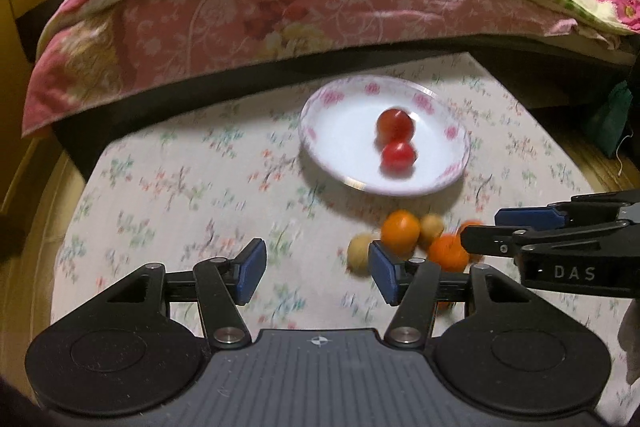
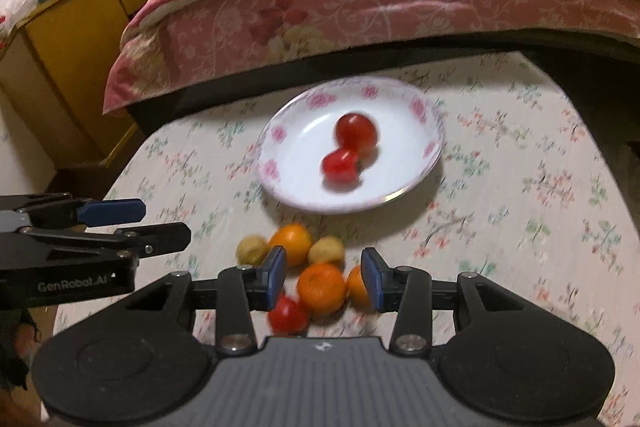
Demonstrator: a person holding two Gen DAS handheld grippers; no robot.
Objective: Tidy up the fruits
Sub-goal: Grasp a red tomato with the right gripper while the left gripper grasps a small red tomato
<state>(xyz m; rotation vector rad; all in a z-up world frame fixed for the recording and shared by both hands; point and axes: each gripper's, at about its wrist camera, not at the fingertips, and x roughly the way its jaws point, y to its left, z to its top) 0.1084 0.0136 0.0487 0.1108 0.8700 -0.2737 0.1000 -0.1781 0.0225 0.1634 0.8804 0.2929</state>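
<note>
A bed (image 1: 280, 19) draped in a pink floral quilt is filling the background, and in front of it a counter (image 1: 168, 187) is wearing a pale cloth printed with small flowers. A white plate (image 1: 340, 163) with a pink flowered rim is sitting near the middle of the counter, holding two red fruits (image 1: 394, 123) that are touching each other. Just in front of the plate a loose cluster is lying on the cloth: three oranges (image 2: 321, 287), two small yellowish fruits (image 2: 252, 249) and, nearest the right camera, one more red fruit (image 2: 287, 315).

The left gripper (image 1: 318, 273) is hovering above bare cloth just left of the cluster, its blue-padded fingers (image 1: 252, 273) standing apart with nothing between them. The right gripper (image 2: 325, 279) is hanging over the cluster, its fingers (image 2: 276, 277) standing apart too; an orange is showing in the gap below, but the pads are not pressing on it. Both views are blurred.
</note>
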